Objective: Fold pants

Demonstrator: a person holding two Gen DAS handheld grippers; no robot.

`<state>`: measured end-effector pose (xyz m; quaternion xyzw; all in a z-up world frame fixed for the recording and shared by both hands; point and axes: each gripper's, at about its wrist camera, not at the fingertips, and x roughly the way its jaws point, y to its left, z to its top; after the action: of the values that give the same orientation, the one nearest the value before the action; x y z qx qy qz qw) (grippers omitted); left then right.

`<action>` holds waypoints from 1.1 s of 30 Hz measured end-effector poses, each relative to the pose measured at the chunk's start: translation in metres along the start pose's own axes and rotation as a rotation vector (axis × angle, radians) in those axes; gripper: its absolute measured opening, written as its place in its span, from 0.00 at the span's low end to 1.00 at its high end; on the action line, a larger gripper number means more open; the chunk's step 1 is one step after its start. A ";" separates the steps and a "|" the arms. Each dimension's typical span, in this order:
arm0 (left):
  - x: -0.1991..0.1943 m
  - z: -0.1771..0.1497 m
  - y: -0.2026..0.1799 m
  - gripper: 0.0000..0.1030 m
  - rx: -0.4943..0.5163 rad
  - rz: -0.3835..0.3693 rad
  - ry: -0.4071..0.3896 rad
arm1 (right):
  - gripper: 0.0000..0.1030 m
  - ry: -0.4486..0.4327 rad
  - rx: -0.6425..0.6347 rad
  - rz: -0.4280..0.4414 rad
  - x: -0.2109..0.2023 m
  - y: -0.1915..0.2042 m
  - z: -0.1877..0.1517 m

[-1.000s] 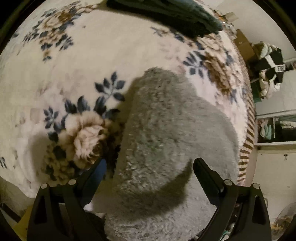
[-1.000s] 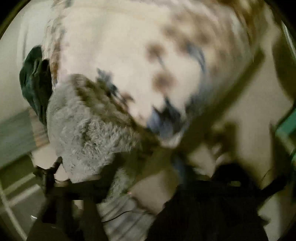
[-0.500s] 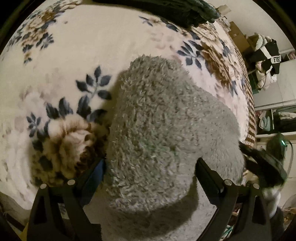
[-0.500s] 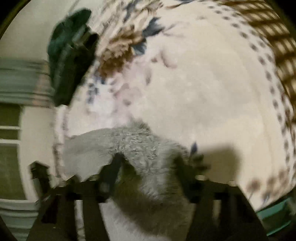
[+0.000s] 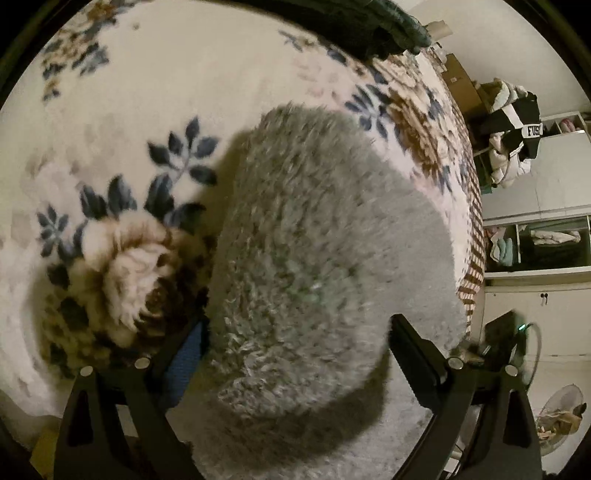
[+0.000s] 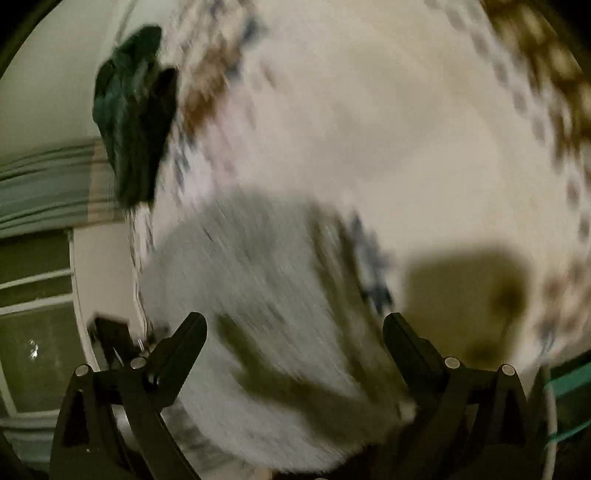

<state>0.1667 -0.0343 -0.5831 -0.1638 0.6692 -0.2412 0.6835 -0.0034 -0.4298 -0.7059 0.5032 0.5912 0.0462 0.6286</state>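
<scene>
A floral blanket (image 5: 155,92) is covering the bed; fluffy grey pants (image 5: 314,251) are lying at its centre, a dark green garment (image 5: 391,18) at one o'clock.

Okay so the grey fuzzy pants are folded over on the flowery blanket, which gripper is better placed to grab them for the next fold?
Left, probably. The left gripper is open and straddles the folded grey pants in a sharp view. The right gripper is open over them too, but its view is motion-blurred.
</scene>
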 end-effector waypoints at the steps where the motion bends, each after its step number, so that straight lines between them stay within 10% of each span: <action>1: 0.004 0.000 0.005 0.94 -0.013 -0.014 0.009 | 0.95 0.038 0.000 0.020 0.013 -0.006 -0.005; 13: 0.018 0.002 0.041 1.00 -0.070 -0.138 0.060 | 1.00 0.133 -0.056 0.147 0.063 0.013 0.002; 16: 0.010 -0.001 0.035 0.97 -0.079 -0.142 0.022 | 0.71 0.077 -0.085 0.123 0.056 0.016 0.000; 23: -0.014 -0.002 0.016 0.51 0.006 -0.136 -0.034 | 0.52 -0.062 -0.109 0.077 0.036 0.044 -0.019; 33: -0.090 0.025 -0.022 0.48 0.027 -0.126 -0.094 | 0.50 -0.119 -0.205 0.091 -0.019 0.114 -0.045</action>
<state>0.1898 -0.0055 -0.4946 -0.2077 0.6215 -0.2848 0.6996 0.0162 -0.3605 -0.6048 0.4645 0.5213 0.1051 0.7081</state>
